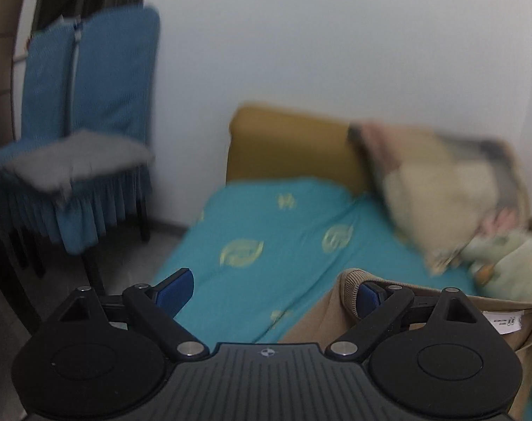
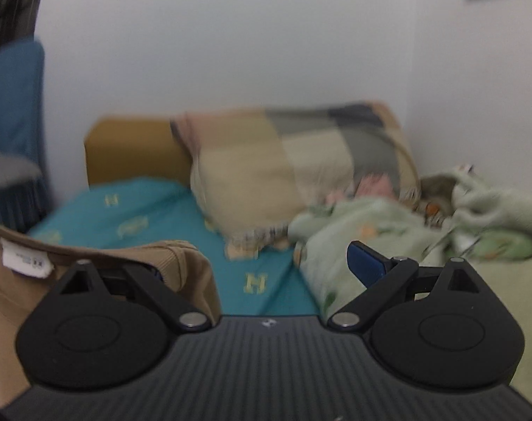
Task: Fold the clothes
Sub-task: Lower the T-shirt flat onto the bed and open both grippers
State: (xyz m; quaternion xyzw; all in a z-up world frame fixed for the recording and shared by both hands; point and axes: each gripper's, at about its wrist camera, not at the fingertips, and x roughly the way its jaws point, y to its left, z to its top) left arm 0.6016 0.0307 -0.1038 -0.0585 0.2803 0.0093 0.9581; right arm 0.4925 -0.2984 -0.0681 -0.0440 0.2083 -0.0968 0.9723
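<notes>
A tan garment with a ribbed collar and a white label hangs between my two grippers, above a teal bed sheet (image 1: pixel 266 238). In the left wrist view the garment (image 1: pixel 322 319) drapes over the right finger of my left gripper (image 1: pixel 271 293), whose jaws stand wide apart. In the right wrist view the garment (image 2: pixel 181 263) covers the left finger of my right gripper (image 2: pixel 262 273), whose jaws also stand wide apart. Its blue right fingertip (image 2: pixel 366 263) is bare. The label (image 2: pixel 25 259) shows at the left.
A blue-covered chair (image 1: pixel 87 112) with a grey cushion (image 1: pixel 80 161) stands left of the bed. A mustard headboard (image 1: pixel 287 144), a patchwork pillow (image 2: pixel 294 172) and a crumpled green blanket (image 2: pixel 424 242) lie at the far and right side. White walls lie behind.
</notes>
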